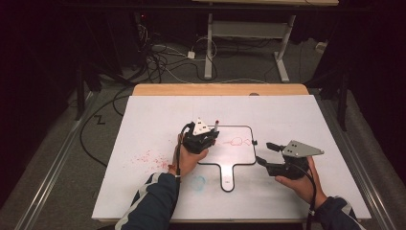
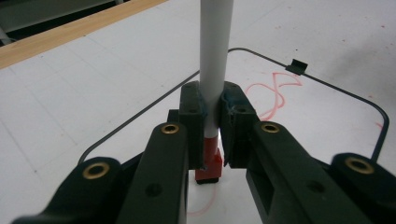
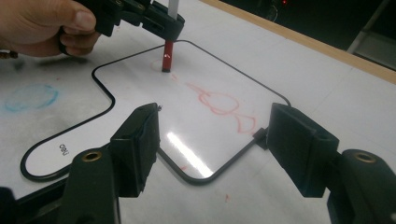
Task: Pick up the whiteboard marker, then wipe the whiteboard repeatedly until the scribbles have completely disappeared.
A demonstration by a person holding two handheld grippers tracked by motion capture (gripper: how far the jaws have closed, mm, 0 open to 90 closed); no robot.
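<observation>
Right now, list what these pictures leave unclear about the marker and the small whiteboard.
- Marker top: cut off by the upper edge in the left gripper view.
- Marker tip: whether it touches the whiteboard cannot be told in the right gripper view; in the left gripper view the left gripper hides it.
- Red drawing: too small in the high view.
- Whiteboard's near corner: partly covered by the right gripper.

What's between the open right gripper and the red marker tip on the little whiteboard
In the right gripper view, red scribbled loops on the whiteboard lie between the right gripper and the marker; nothing solid lies there.
</observation>
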